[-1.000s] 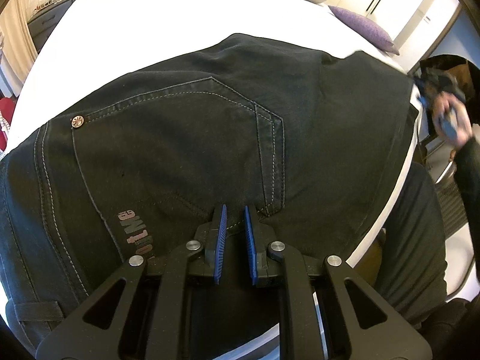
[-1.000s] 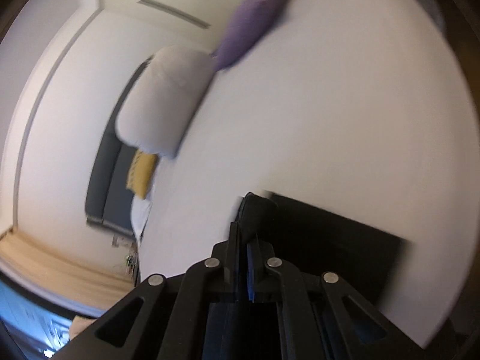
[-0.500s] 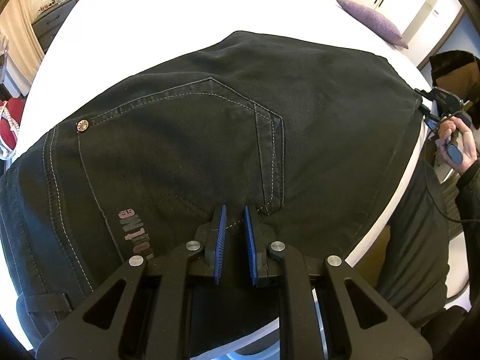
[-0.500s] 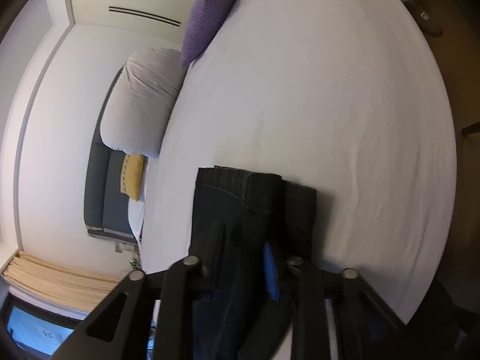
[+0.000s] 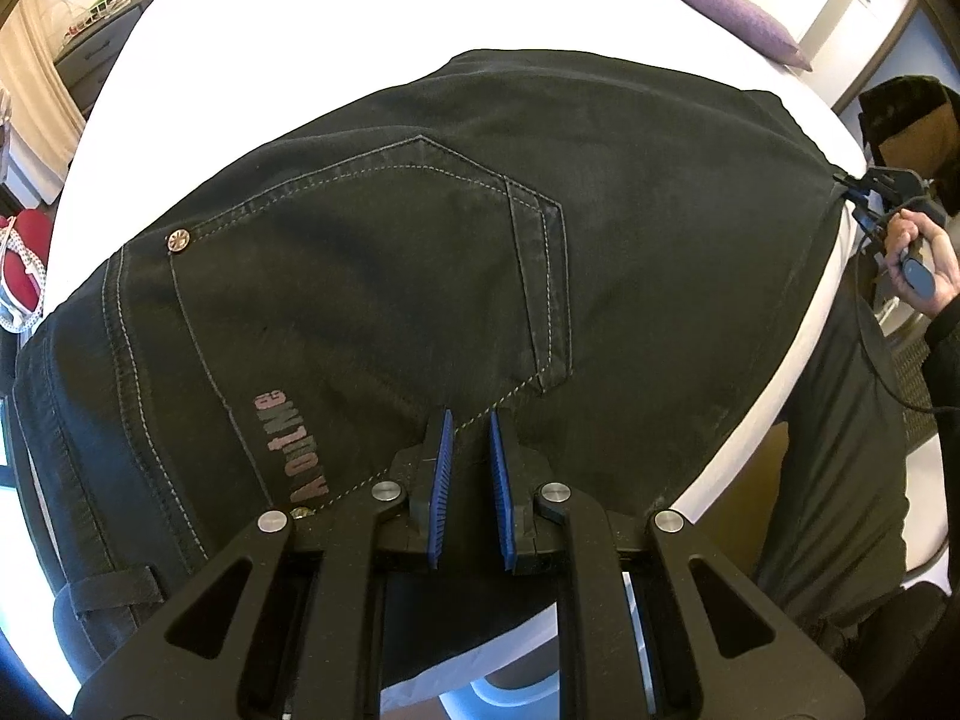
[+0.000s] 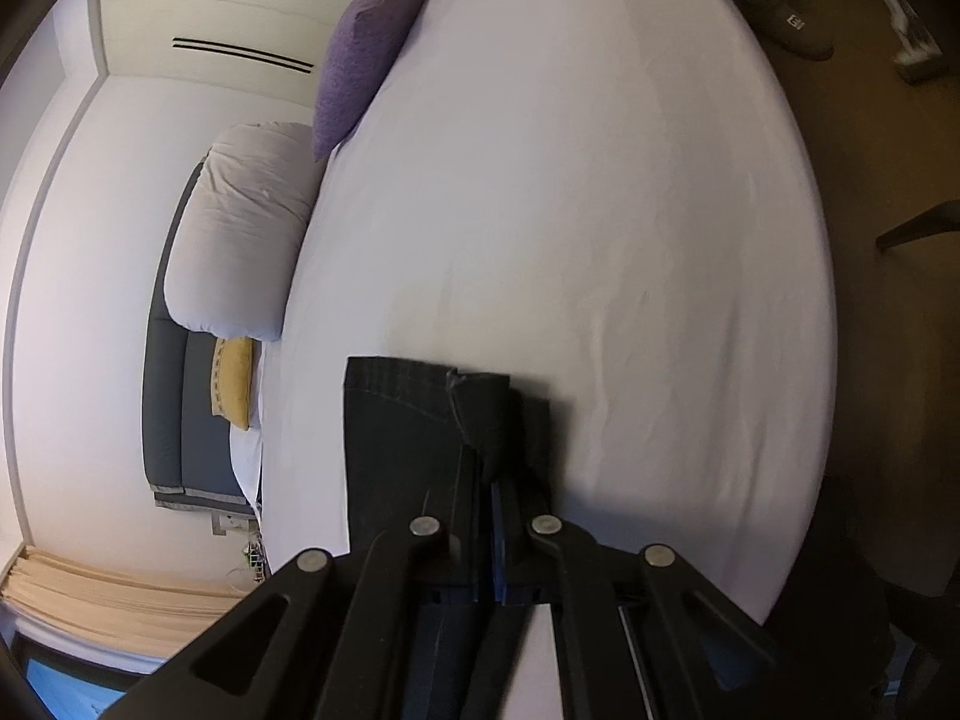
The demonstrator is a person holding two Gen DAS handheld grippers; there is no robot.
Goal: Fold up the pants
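Black pants [image 5: 420,240] lie spread over the white bed [image 5: 300,30], back pocket and pale stitching facing up. My left gripper [image 5: 468,426] points steeply down at their near edge, its blue pads a narrow gap apart with dark fabric pinched between them. At the far right a hand holds my right gripper [image 5: 858,192] at the pants' corner. In the right wrist view the right gripper [image 6: 487,480] is closing tighter on a bunched fold of the pants' end [image 6: 408,420], which rests on the sheet [image 6: 600,210].
A purple pillow [image 6: 366,54] and a white duvet roll [image 6: 240,228] sit at the bed's far end, with a yellow cushion [image 6: 234,381] below them. A person's dark trouser leg [image 5: 840,450] stands at the bed's right edge. A red item [image 5: 24,258] lies left.
The right gripper came down with the pants' end, which now rests on the sheet. In the left wrist view the right hand sank to the bed's edge. The left gripper stayed put.
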